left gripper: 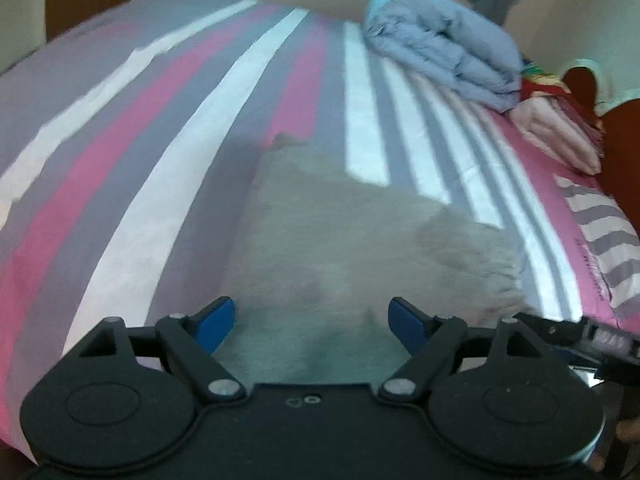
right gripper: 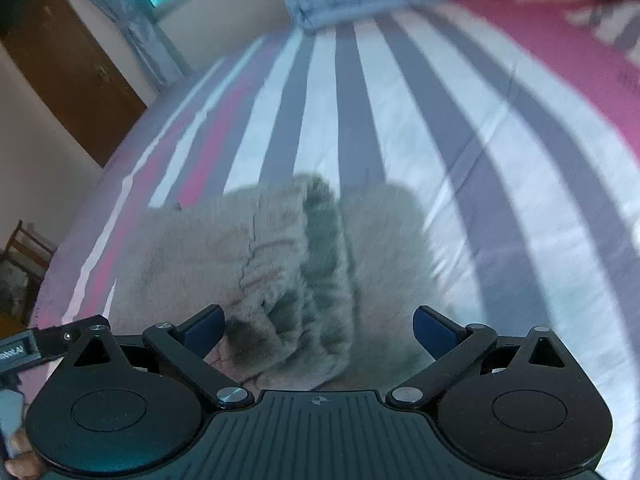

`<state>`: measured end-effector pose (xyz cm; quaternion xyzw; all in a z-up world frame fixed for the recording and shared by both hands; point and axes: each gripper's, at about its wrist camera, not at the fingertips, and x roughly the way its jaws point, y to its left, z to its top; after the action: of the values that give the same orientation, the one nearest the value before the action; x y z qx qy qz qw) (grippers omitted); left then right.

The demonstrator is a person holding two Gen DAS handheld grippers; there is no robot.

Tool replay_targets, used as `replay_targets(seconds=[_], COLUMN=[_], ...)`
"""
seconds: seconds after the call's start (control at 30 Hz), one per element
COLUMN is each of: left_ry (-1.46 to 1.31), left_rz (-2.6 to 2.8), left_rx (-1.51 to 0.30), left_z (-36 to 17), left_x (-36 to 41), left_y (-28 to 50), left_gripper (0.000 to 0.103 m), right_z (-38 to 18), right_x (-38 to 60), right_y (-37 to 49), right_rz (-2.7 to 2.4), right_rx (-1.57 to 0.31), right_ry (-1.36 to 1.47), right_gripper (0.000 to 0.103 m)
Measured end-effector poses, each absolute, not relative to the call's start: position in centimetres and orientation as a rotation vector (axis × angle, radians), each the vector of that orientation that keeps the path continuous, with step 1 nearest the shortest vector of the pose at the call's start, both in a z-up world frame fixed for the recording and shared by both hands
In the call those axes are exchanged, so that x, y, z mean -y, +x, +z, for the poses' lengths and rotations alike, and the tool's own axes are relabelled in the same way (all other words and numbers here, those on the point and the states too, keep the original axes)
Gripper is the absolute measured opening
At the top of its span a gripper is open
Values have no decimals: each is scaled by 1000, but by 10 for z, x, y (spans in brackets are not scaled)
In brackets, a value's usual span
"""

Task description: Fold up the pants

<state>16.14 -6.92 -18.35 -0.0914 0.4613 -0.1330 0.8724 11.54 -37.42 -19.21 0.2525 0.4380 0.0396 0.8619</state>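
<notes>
Grey-beige pants (left gripper: 344, 236) lie folded on the striped bed sheet (left gripper: 168, 168). In the right wrist view the pants (right gripper: 256, 264) show a ribbed elastic waistband (right gripper: 324, 248) bunched up near the camera. My left gripper (left gripper: 312, 320) is open, its blue pads (left gripper: 216, 320) spread over the near edge of the pants. My right gripper (right gripper: 318, 330) is open, its pads (right gripper: 436, 330) wide apart either side of the waistband. Neither holds cloth. Both views are blurred.
A folded light-blue blanket (left gripper: 444, 48) and a pink folded cloth (left gripper: 556, 132) lie at the bed's far right. A brown headboard (left gripper: 624, 152) stands beyond them. A brown door (right gripper: 68, 64) and a wooden chair (right gripper: 24, 252) show at left.
</notes>
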Motion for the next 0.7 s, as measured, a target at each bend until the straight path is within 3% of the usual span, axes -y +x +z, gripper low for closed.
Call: replay_targets(seconds=[0.2,0.23,0.3,0.5,0.57,0.63,0.67,0.7], left_ry=[-152,-144,-135,-123,-112,-112,-111,-111], left_rz=[-272,-273,-272,-262,-261,-262,-261,-261], left_rx=[-1024,-1023,-1022,-1022,-1018,-1016,-1015,-1015], left_z=[-210,-211,-212,-214,-214,-214,-214,-215], left_x=[69,69,70,76,80,79,80,79], left_y=[165,163,163,166,167,166,166,165], left_gripper=[75,76,77,78,79,80,80,80], right_z=[-219,-219,-217,-189,-187,-196,-203,-210], right_x=[374,373,368,349,344,345,346,343], right_y=[134,136,137,129,131,136,139,140], right_rz=[128,128,154,193,203,209,227,250], right_rx=[-1019,-1019,-1023,-976,-984,-1022,-1052,-1074], right_ry=[730,718,716,537,493,531,570,597], right_gripper=[99,95,68,34,37,54,78,85])
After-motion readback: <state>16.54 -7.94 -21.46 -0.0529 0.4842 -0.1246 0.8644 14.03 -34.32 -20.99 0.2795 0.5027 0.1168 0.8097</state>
